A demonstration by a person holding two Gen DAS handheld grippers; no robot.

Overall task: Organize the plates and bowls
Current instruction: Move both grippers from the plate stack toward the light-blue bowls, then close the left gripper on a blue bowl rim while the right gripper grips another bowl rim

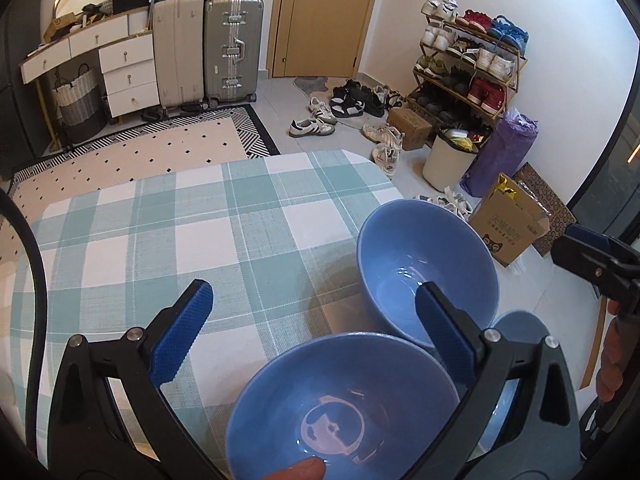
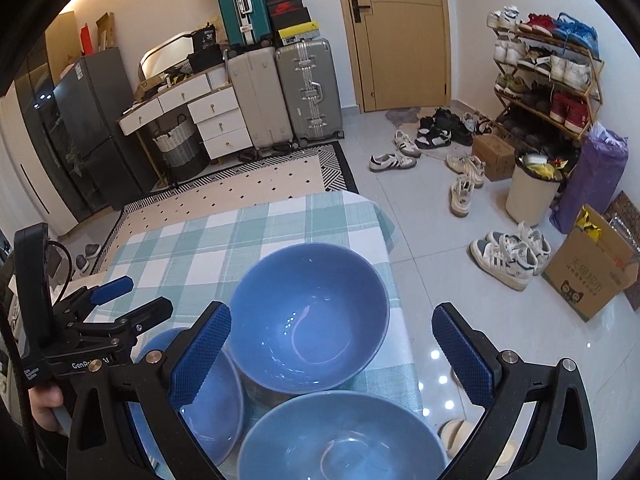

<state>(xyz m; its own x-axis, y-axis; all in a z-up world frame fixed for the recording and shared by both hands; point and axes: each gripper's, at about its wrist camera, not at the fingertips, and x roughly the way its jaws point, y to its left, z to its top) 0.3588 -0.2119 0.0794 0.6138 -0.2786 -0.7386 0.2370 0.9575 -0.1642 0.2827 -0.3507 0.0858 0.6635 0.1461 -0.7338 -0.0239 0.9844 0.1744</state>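
Three blue bowls stand on the green-and-white checked tablecloth. In the left wrist view a near bowl sits between my open left gripper's fingers, a far bowl stands beyond it, and a third bowl's rim shows behind the right finger. In the right wrist view the far bowl, a near bowl and a left bowl lie below my open, empty right gripper. The left gripper also shows there, open. The right gripper's tip shows at the left view's right edge.
The table edge drops to a tiled floor with scattered shoes, a cardboard box and a white bin. Suitcases, white drawers, a shoe rack and a door stand at the back.
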